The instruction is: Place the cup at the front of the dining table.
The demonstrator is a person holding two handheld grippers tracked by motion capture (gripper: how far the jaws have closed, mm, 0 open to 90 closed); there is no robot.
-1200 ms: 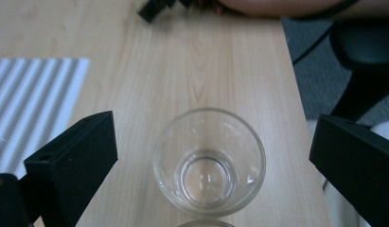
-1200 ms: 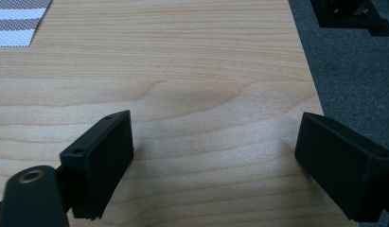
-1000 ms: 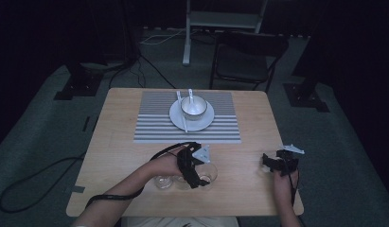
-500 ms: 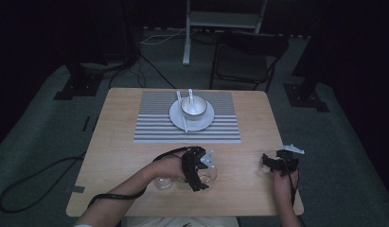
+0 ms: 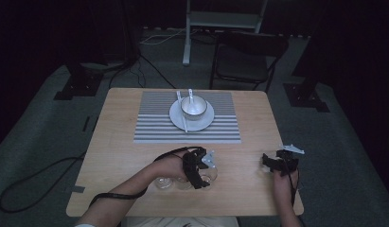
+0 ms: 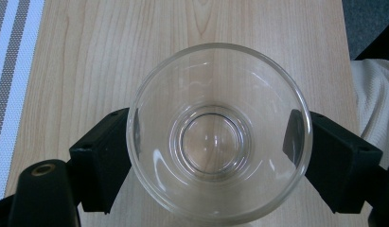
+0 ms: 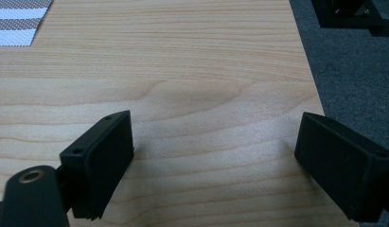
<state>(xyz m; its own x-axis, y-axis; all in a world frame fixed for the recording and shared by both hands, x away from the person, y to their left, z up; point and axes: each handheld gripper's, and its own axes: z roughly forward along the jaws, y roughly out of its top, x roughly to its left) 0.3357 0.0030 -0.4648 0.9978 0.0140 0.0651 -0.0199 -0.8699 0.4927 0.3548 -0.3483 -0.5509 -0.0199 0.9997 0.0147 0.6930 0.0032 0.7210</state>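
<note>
A clear glass bowl [image 6: 219, 135] sits at the near edge of the wooden bench [image 5: 116, 142], between the jaws of the left hand-held gripper [image 6: 216, 156], which press its sides. Two more glass bowls [image 5: 163, 182] stand just beside it. The right hand-held gripper [image 7: 216, 161] gapes wide over bare wood, holding nothing.

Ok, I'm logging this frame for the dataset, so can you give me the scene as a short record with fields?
surface: wooden table
left hand-held gripper: jaws on either side of a clear glass cup, whether gripping is unclear
right hand-held gripper: open, over bare wood
other glassware: two more clear glasses beside the left hand
far side: striped placemat with plate, bowl, spoon, chopsticks
</note>
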